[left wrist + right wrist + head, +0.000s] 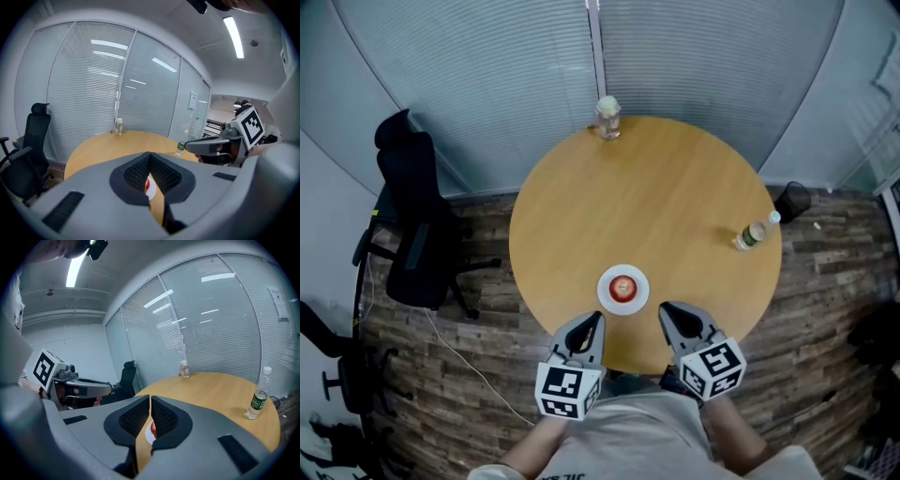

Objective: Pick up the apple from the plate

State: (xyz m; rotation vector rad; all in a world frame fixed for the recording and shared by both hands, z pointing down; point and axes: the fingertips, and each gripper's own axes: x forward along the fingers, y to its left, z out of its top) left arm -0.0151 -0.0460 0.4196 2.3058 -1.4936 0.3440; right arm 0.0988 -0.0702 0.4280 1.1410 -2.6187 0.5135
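A red apple lies on a small white plate near the front edge of a round wooden table. My left gripper hovers just short of the plate at its front left, jaws shut and empty. My right gripper sits at the plate's front right, also shut on nothing. In the left gripper view only a red sliver of the apple shows below the closed jaws. The right gripper view shows the apple the same way, under its closed jaws.
A glass jar stands at the table's far edge and a plastic bottle near its right edge. A black office chair stands on the floor to the left. Glass walls with blinds curve behind the table.
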